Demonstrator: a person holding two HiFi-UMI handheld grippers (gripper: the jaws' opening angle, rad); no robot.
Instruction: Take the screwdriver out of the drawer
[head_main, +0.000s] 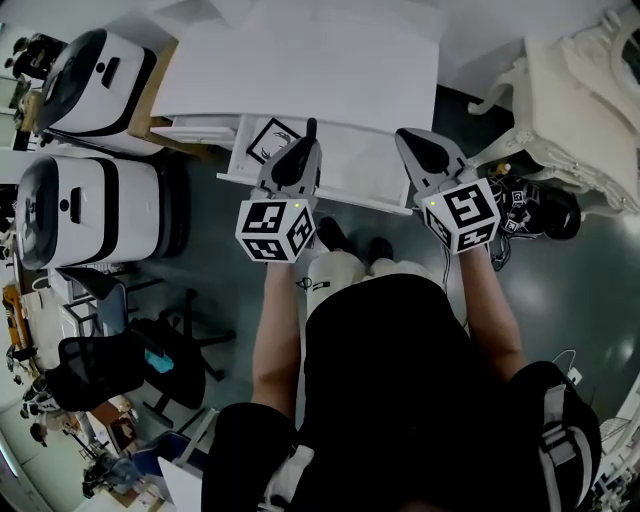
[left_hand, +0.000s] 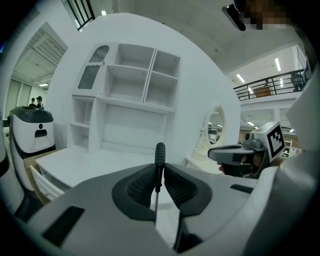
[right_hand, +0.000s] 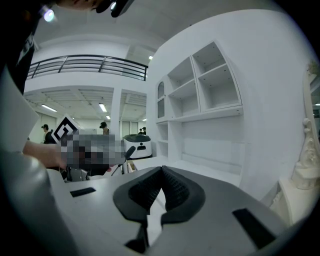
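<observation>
Two tools hang over the open drawer (head_main: 362, 172) at the near edge of the table (head_main: 300, 70): the left tool (left_hand: 159, 174) pinches the screwdriver (left_hand: 159, 155) just below its handle, handle upward, seemingly to lift it clear, while the right tool (right_hand: 161, 174), pressed together and empty, hovers alongside.

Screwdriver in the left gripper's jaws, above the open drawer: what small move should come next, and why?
Probably carry it over the desktop and set it down. The left gripper has its jaws clamped on the screwdriver, handle up, already above the open drawer, so it looks free. The right gripper is shut and empty.
</observation>
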